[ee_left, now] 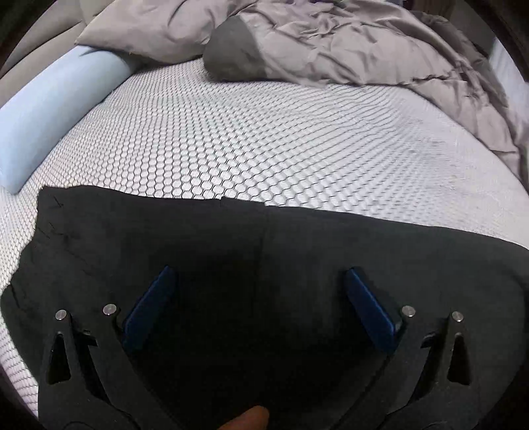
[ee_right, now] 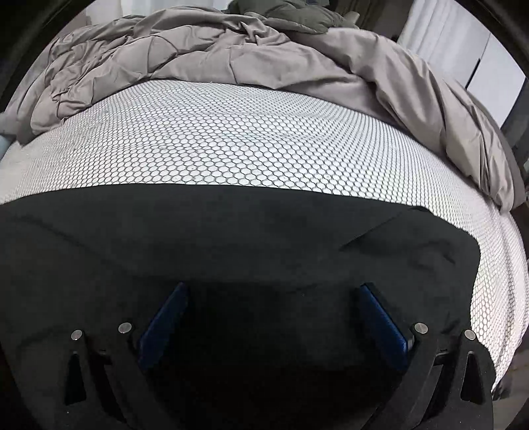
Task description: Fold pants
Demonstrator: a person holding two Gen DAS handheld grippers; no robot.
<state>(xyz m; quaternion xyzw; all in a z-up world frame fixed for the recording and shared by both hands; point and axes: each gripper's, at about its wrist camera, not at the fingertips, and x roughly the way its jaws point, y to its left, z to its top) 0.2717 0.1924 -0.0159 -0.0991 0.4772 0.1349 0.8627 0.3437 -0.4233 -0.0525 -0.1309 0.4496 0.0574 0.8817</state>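
Black pants (ee_left: 231, 238) lie spread flat across the near part of a bed with a white honeycomb-patterned cover (ee_left: 264, 139). In the left wrist view my left gripper (ee_left: 258, 281) hovers over the pants, its blue-padded fingers (ee_left: 152, 304) wide apart with nothing between them. In the right wrist view the same pants (ee_right: 231, 231) fill the lower half, with a fold edge at the right. My right gripper (ee_right: 274, 294) is also open over the cloth, its blue pads (ee_right: 383, 317) spread and empty.
A light blue bolster (ee_left: 56, 109) lies at the bed's left edge. A crumpled grey duvet (ee_left: 347, 43) and pillow (ee_left: 158, 26) are heaped at the far end; the duvet also shows in the right wrist view (ee_right: 264, 56). White cupboard doors (ee_right: 469, 56) stand at the right.
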